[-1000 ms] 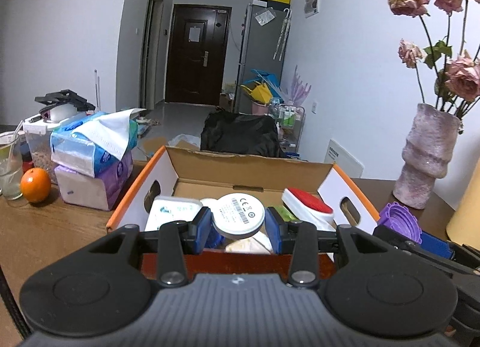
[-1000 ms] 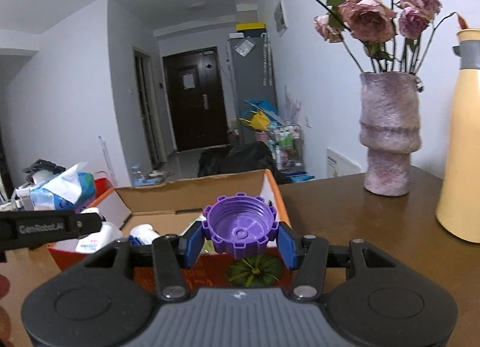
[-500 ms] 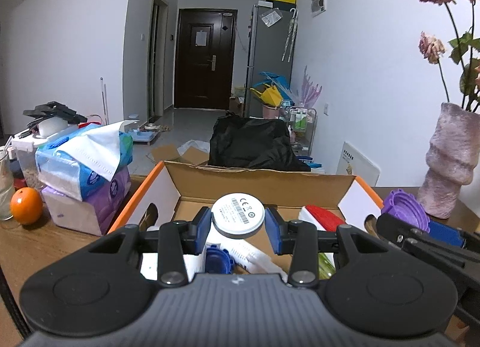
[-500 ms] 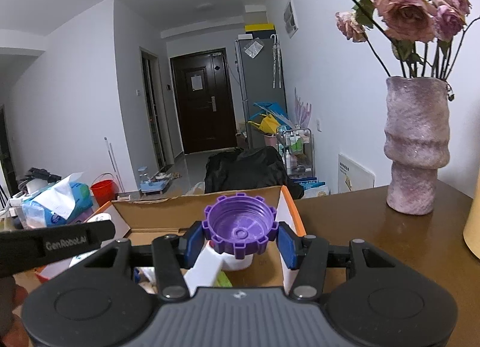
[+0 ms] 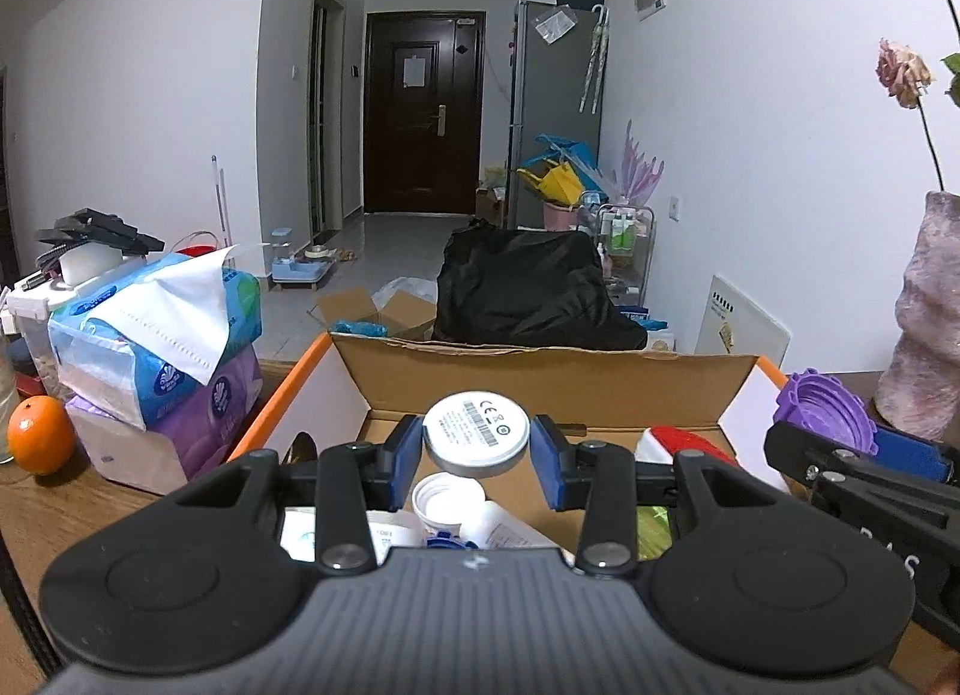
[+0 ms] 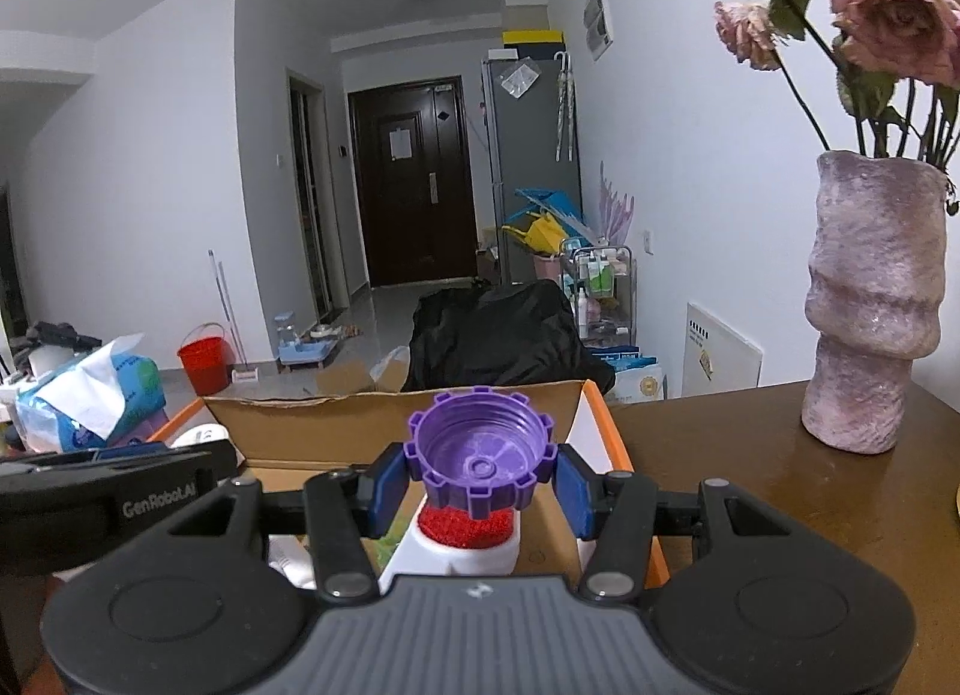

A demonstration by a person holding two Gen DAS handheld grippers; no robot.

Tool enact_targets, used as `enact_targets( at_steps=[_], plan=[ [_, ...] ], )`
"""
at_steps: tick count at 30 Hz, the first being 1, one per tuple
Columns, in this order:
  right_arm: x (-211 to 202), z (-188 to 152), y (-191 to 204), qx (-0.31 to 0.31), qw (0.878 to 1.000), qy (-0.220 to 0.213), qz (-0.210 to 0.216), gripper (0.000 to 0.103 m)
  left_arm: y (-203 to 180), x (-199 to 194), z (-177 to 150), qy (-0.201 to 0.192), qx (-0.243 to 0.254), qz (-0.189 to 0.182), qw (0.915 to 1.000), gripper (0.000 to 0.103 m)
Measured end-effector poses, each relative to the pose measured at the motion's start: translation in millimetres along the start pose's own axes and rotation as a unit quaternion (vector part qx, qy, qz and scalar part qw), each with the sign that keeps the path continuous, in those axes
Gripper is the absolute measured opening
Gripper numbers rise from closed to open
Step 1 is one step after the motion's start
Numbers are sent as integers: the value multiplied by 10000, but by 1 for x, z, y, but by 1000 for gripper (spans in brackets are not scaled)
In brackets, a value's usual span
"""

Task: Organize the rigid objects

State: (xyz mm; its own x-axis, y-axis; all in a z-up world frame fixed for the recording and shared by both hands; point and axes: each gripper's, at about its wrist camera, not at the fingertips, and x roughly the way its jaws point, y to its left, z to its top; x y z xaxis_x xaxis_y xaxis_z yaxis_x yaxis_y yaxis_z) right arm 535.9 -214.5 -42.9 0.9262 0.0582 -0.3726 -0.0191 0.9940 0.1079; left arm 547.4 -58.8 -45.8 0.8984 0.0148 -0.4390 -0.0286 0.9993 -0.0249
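Note:
My left gripper (image 5: 476,452) is shut on a white round disc (image 5: 476,433) with a barcode label, held above the open cardboard box (image 5: 540,371). My right gripper (image 6: 480,485) is shut on a purple notched cap (image 6: 478,458), its hollow side up, over the right part of the same box (image 6: 384,416). The purple cap (image 5: 825,410) and the right gripper also show at the right edge of the left wrist view. Inside the box lie a white lid (image 5: 447,500), white containers and a white piece with a red glittery top (image 6: 465,527).
Stacked tissue packs (image 5: 156,347) and an orange (image 5: 39,434) stand left of the box on the wooden table (image 6: 780,485). A pink vase (image 6: 873,305) with dried roses stands at the right. A black bag (image 5: 528,290) lies beyond the table.
Both grippers have moved forward over the box with the disc and the cap still held. The vase and flowers slid toward the right edge of both views.

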Motion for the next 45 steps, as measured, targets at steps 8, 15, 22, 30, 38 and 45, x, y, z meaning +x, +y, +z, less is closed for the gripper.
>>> enact_targets(
  at_steps=[8,15,22,30,38,45],
  plan=[
    [3,3,-3,-31,9998,121,-123,85,13,0,4,-108,-199,258,9994,101],
    [-3,5,-5,-11,9997,8,-236,103,15,-2,6,-169,-127,394,9990,103],
    [-7,8,-6,-34,9997,45,-235,103,19,-14,10,-252,-241,418,9985,103],
    [-33,11,-10,-74,9996,60,-274,103,24,-54,10,-440,-164,389,9981,103],
    [-84,4,-17,-84,9995,44,-302,103,37,-106,-2,-491,-220,203,9983,103],
    [-139,-13,-24,-112,9995,78,-301,103,44,-155,-23,-457,-116,155,9988,103]
  ],
)
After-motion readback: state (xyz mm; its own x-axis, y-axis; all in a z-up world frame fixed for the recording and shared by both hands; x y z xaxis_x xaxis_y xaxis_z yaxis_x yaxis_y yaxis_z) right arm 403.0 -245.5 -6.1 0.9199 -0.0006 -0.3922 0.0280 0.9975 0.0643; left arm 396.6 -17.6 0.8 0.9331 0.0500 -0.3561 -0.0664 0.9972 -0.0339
